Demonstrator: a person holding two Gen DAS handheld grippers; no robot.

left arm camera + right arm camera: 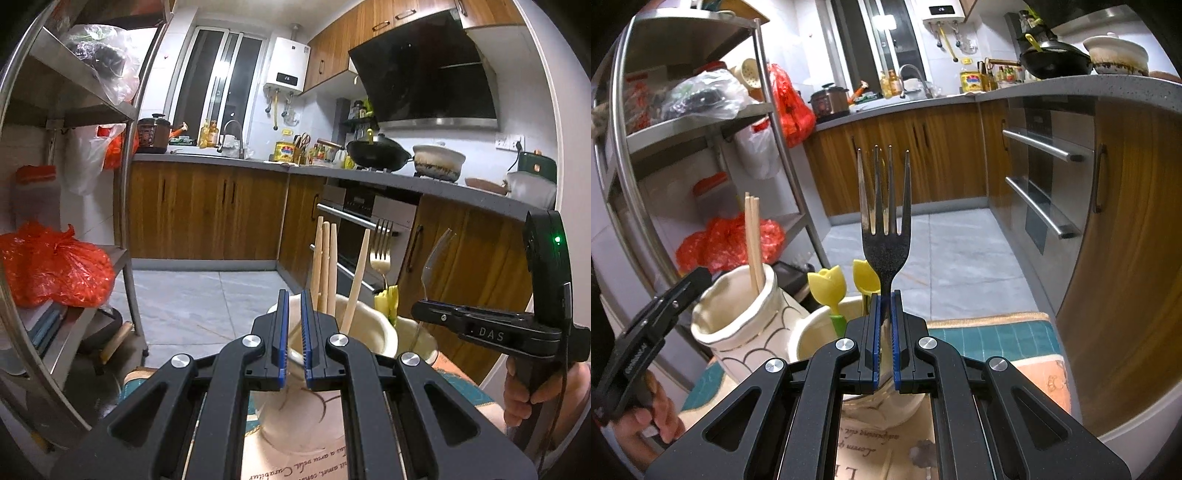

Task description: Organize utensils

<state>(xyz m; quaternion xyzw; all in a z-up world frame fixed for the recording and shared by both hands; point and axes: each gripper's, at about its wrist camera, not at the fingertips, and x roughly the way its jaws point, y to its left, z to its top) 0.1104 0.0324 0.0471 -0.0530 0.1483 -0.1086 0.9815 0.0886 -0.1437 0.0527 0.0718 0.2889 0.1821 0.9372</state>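
Two cream ceramic holders stand side by side on a patterned mat point(997, 336) in a home kitchen. The taller vase point(738, 325), marked with thin curved lines, holds wooden chopsticks point(753, 243) that lean against its rim. The lower cup point(812, 336) beside it holds yellow tulip-shaped picks point(827, 288) on green stems. In the right wrist view, the right gripper point(885, 332) has its blue-padded fingers point(874, 332) pressed nearly together on the handle of a metal fork point(885, 221), which stands upright, tines up, directly over the cup; the lower end of the handle is hidden behind the fingers. In the left wrist view, the left gripper point(294, 339) has its fingers point(282, 332) drawn almost fully together with nothing between them, poised just in front of the vase's rim; whether they touch it cannot be told. A hand point(532, 387) grips the right tool's handle at the frame's edge. Behind, a black wok point(376, 151) and a white pot point(439, 162) sit on the worktop point(221, 158).
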